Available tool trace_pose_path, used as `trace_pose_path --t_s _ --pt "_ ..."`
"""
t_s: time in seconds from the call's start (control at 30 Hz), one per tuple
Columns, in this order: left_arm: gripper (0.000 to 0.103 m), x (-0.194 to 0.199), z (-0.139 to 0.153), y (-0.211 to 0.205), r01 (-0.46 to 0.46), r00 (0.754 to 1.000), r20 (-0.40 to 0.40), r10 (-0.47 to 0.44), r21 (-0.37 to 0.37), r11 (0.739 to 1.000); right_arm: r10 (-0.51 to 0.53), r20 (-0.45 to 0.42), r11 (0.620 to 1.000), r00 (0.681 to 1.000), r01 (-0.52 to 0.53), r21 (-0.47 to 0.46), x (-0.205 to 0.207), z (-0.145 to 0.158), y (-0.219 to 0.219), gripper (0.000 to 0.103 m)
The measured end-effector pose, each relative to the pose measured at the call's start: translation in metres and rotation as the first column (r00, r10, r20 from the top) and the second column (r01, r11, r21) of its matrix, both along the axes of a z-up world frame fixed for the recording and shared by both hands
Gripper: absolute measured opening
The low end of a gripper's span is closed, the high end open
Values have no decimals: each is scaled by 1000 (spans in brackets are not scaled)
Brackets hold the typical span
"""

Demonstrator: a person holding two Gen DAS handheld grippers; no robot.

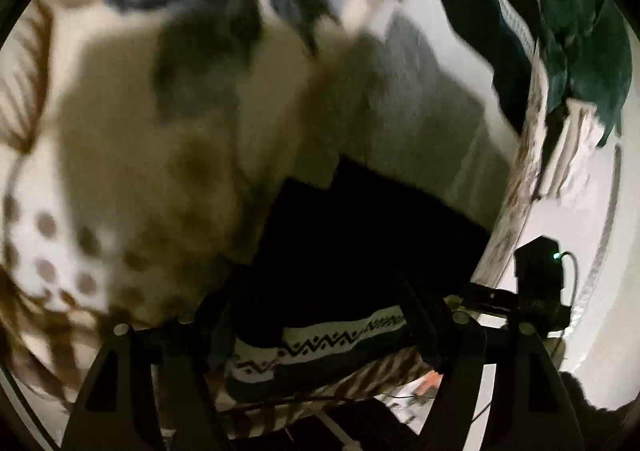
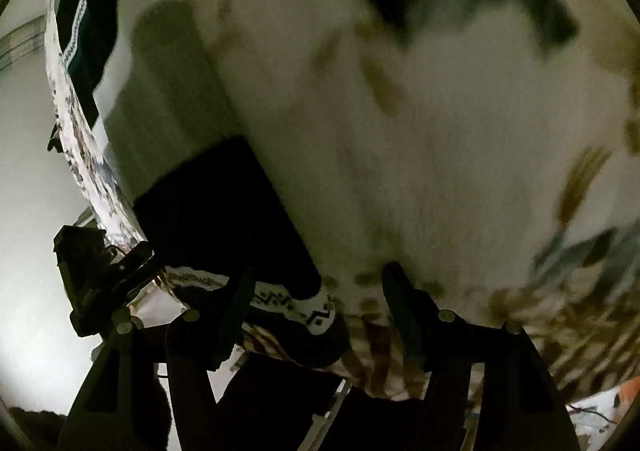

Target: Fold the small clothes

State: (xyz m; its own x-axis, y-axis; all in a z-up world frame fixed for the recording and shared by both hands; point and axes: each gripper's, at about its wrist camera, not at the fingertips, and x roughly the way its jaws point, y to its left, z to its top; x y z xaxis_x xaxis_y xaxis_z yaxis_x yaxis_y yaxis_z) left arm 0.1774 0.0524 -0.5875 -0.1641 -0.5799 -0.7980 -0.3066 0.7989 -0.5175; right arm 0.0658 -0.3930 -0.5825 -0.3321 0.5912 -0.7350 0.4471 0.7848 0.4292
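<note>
**Desk:** What are you seeing closest to the left gripper [image 1: 320,335]?

**Me:** I'm looking along its two dark fingers [image 1: 424,331], and they're standing apart. A dark garment [image 1: 360,243] with a white zigzag-patterned band [image 1: 320,339] is lying between them, the band right at the fingertips. I can't tell whether the fingers are actually pinching it.

**Desk:** And the right gripper [image 2: 316,311]?

**Me:** I'm seeing the same thing there: fingers [image 2: 404,311] spread, the patterned band [image 2: 296,307] crossing the gap between them, the dark garment [image 2: 224,211] running up and away from the tips. Again, I can't say if it's clamped. The other gripper [image 2: 96,275] is showing just to the left, at the garment's edge.

**Desk:** Farther out?

**Me:** Beyond the garment I'm seeing a pale bedspread [image 2: 400,131] with brown markings, heavily blurred. On the left camera the bedspread [image 1: 160,171] is carrying brown dots. At the far edge another dark teal cloth [image 1: 580,51] with a patterned stripe is lying bunched.
</note>
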Motion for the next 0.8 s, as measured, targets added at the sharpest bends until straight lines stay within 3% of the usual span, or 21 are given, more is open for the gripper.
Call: trace_pose_path --t_s 0.23,0.33,0.5,0.67,0.73,0.8 --pt "71 -19 62 7 -90 991 118 66 210 973 11 109 997 994 -2 -83 3 26 10 68" --pt "71 -28 73 0 -56 990 138 24 232 971 30 137 994 990 -15 -107 2 37 12 68" --pt "67 -38 52 -10 -29 990 142 1 192 981 32 137 993 990 -16 -121 0 37 10 68" --pt "44 -38 31 -30 -4 992 122 -21 201 980 40 135 991 990 -22 -128 -3 32 12 68" --pt "18 -40 29 -25 -12 993 116 -13 212 977 39 132 991 991 -22 -128 -4 32 6 68" --pt "5 -41 29 -21 -40 993 120 15 208 977 37 131 991 991 -20 -130 -4 31 10 68"
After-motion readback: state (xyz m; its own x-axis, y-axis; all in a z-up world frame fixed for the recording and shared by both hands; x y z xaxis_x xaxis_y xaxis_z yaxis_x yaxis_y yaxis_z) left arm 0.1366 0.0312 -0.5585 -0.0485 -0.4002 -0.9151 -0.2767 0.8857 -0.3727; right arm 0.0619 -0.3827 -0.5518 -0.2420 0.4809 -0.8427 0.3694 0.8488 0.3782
